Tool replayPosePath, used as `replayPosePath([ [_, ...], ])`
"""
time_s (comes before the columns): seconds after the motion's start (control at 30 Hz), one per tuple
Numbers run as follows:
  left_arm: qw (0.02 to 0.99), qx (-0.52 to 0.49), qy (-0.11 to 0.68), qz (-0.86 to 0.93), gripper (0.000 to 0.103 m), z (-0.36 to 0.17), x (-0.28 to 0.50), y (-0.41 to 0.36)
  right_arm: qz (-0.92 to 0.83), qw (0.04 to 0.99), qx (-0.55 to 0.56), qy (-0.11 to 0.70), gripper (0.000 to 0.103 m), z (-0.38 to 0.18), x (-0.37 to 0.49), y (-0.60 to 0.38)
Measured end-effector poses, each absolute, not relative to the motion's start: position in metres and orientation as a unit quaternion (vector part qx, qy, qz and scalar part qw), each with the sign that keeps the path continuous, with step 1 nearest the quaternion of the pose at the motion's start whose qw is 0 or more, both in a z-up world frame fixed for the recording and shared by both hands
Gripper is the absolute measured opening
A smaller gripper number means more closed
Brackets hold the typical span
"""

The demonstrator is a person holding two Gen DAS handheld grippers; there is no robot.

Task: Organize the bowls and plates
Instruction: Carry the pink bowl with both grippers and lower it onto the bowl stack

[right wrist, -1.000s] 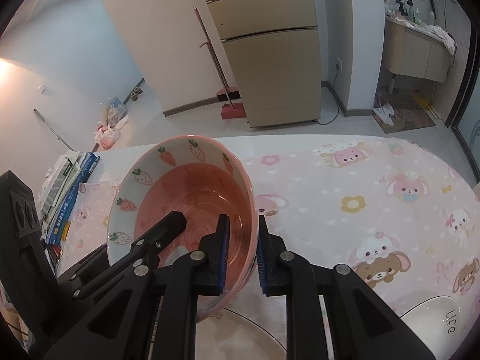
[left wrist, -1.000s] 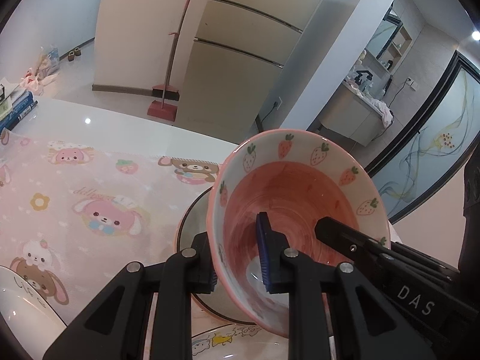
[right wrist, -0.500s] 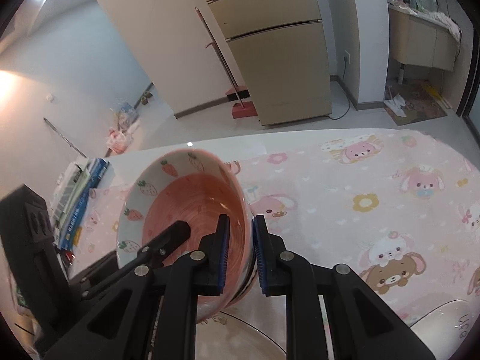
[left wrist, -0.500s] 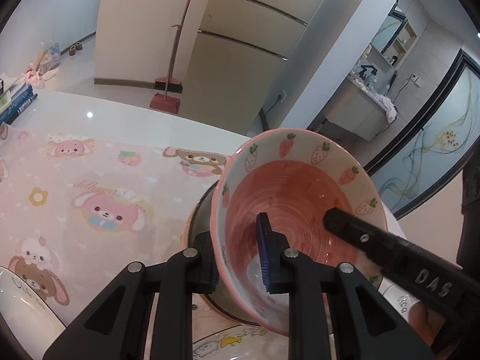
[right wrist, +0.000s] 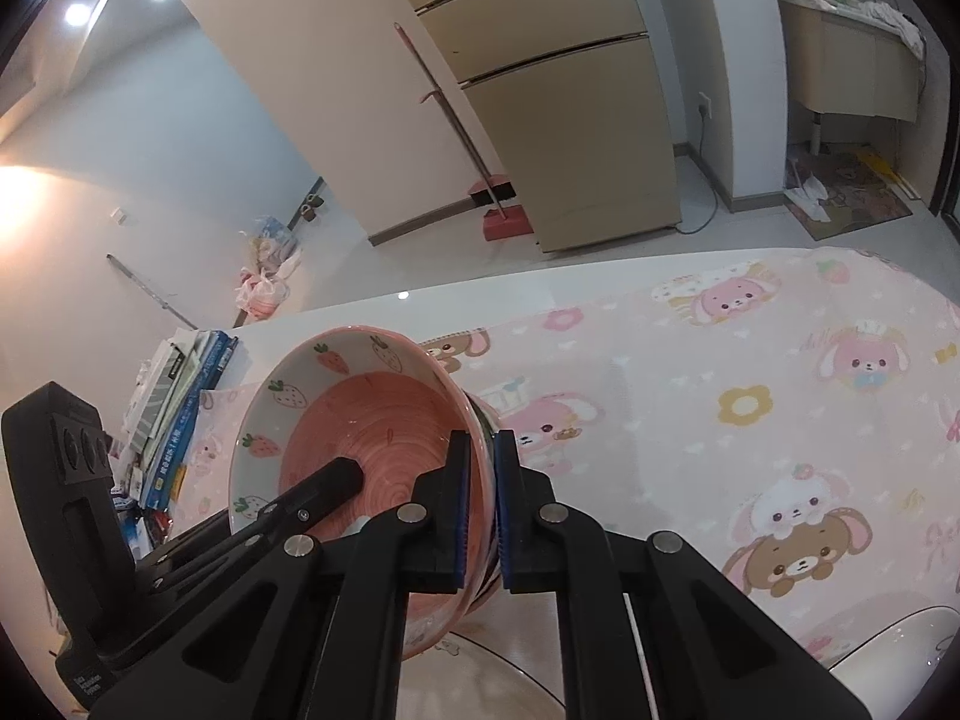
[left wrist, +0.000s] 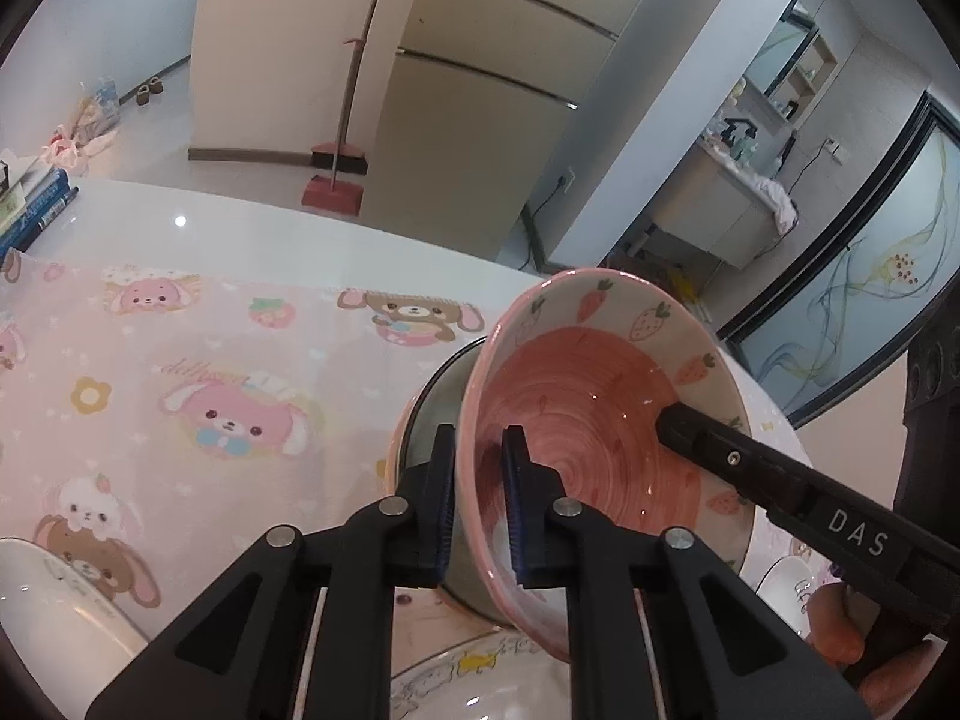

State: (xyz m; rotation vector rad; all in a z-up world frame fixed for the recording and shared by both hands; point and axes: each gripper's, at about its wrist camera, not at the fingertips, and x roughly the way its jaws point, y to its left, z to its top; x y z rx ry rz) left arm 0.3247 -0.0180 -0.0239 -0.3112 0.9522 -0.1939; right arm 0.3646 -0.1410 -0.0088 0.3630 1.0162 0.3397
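Both grippers' fingers clamped on strawberry bowl, nested in second bowl.

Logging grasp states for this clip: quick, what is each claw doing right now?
Left claw: shut on the pink strawberry bowl, pinching its rim.
Right claw: shut on the same bowl, gripping the opposite side of the rim.

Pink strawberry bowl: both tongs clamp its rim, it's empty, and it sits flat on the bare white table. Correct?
Not quite. The pink strawberry-print ceramic bowl is not flat on the table: it is tilted, over a grey bowl behind it. The left wrist view shows this. The rest holds: left tongs and right tongs clamp its rim, and it is empty.
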Motion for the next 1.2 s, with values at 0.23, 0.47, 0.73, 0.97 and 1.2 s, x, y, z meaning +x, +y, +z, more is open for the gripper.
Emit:
replayPosePath([
  [0.23,0.877,-0.153,0.446,-0.092,0.010,-0.018,0.323,-0.006,0.163,0.858,0.155,0.462,0.008,-0.005,0.359,-0.129],
  [0.47,0.890,-0.144,0.423,-0.088,0.010,-0.009,0.318,-0.003,0.169,0.875,0.139,0.433,0.008,0.010,0.350,-0.122],
  [0.73,0.886,-0.147,0.431,-0.081,0.012,-0.018,0.323,0.000,0.139,0.890,0.089,0.426,0.008,0.006,0.346,-0.102],
  [0.97,0.881,-0.145,0.443,-0.083,0.012,-0.026,0.328,-0.006,0.123,0.891,0.070,0.431,0.009,0.003,0.348,-0.103],
  [1.2,0.890,-0.108,0.438,-0.061,0.014,-0.031,0.330,-0.019,0.116,0.896,0.035,0.427,0.009,0.001,0.347,-0.100],
])
